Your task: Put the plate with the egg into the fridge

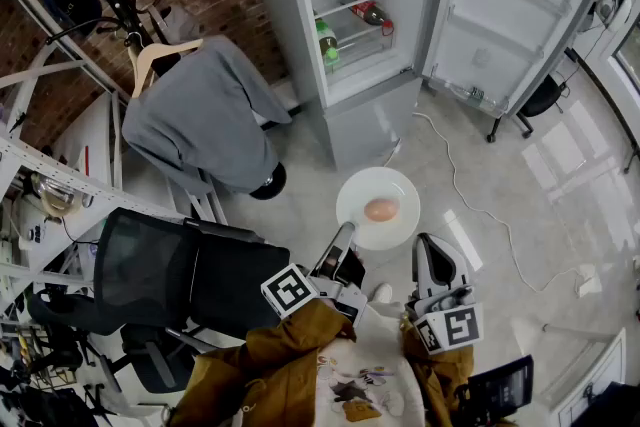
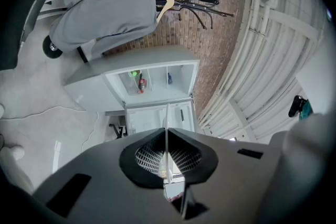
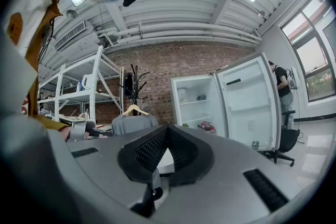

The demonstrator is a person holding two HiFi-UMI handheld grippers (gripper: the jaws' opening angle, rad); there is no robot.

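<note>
In the head view, the left tongs (image 1: 345, 233) are clenched on the near rim of the white plate (image 1: 362, 187). The plate is carried flat above the floor (image 1: 560, 165), with the egg (image 1: 381, 209) lying close to its middle. The plate reaches forward from these tongs, toward the fridge (image 1: 345, 105), which stands well apart ahead with its door (image 1: 510, 10) swung wide open to the right. Some bottles (image 1: 326, 40) lie on the shelves, and the left part of the middle shelf seems free. The right tongs (image 1: 430, 250) are just beside the plate on its right and do not touch it. In the left gripper view, the two pads are pressed on a thin white edge, which is the plate seen from its side, and the open fridge (image 2: 152, 81) lies straight beyond it. In the right gripper view, the jaws are fully together with nothing between them, and the fridge (image 3: 197, 102) appears ahead and a little to the right. We judge that the coming move depends on one relation: the plate is round, so it has no long axis to align, but it sticks out in front of the left tongs, on the fridge side. The left hand alone carries it, so we think it must go forward level until the far rim passes over a shelf. The egg is loose and could roll if the plate tilts.
</note>
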